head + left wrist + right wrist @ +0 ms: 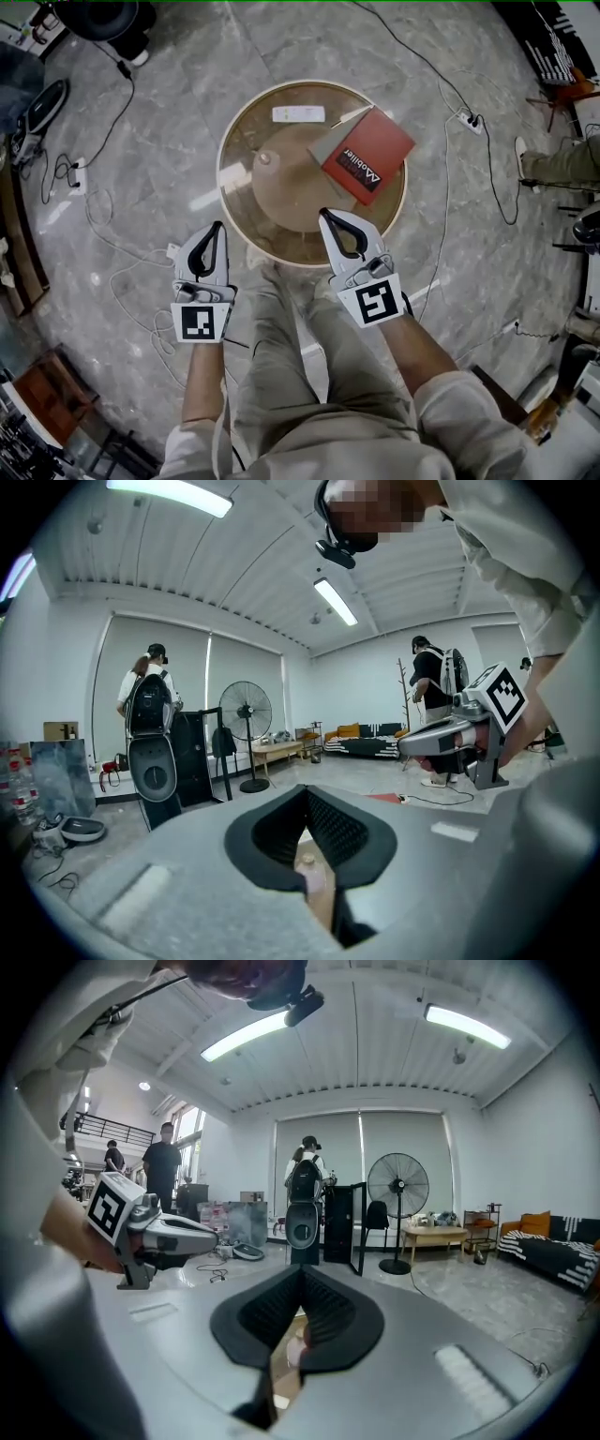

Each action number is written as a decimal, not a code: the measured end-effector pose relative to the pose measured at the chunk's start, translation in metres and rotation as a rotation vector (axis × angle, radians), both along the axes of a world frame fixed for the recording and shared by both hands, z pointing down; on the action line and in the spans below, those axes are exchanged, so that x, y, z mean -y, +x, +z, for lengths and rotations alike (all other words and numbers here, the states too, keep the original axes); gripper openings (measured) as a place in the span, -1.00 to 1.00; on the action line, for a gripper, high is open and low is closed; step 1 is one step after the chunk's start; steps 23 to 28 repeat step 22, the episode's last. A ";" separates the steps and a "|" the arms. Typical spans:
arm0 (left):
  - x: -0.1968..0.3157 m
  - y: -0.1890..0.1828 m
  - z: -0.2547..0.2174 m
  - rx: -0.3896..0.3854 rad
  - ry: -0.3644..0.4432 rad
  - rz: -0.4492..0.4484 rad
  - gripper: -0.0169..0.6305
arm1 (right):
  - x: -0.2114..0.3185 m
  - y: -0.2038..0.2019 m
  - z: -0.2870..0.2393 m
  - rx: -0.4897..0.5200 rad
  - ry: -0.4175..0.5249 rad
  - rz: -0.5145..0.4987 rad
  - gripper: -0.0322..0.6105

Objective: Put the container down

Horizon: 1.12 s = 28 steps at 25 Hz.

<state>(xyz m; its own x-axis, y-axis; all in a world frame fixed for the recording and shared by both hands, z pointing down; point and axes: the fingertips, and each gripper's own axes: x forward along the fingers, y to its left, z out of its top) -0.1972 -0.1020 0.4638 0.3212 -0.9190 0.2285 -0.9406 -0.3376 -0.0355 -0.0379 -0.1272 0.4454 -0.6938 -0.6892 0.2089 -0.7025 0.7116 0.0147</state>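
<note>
Resting upper right on round wooden table point(239, 202): red square printed container point(367, 155) (apparently already down). Left gripper point(217, 228), right gripper point(325, 216): jaws pressed together, empty. Withdraw straight back, avoiding nudges.

The red container point(367, 155) lies flat, lettered face up, skewed on the round table's point(242, 127) far-right edge.

The only legible print was white lettering on a dark label point(364, 172) on the red container point(375, 141), reading roughly "Mobilier" beside a logo. The white strip point(298, 114) on the round table point(234, 187) bore marks too small to read. The cubes on the left gripper point(218, 225) and right gripper point(323, 214) showed black-and-white square codes
</note>
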 end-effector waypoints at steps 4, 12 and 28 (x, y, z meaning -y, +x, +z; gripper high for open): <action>-0.012 0.008 -0.022 0.002 0.006 0.005 -0.94 | -0.012 0.003 -0.021 -0.009 0.006 -0.011 -0.89; -0.023 0.019 -0.056 0.005 0.018 0.012 -0.94 | -0.026 0.007 -0.053 -0.005 0.024 -0.023 -0.89; -0.026 0.028 -0.081 0.015 0.030 0.015 -0.94 | -0.029 0.008 -0.077 -0.001 0.034 -0.037 -0.89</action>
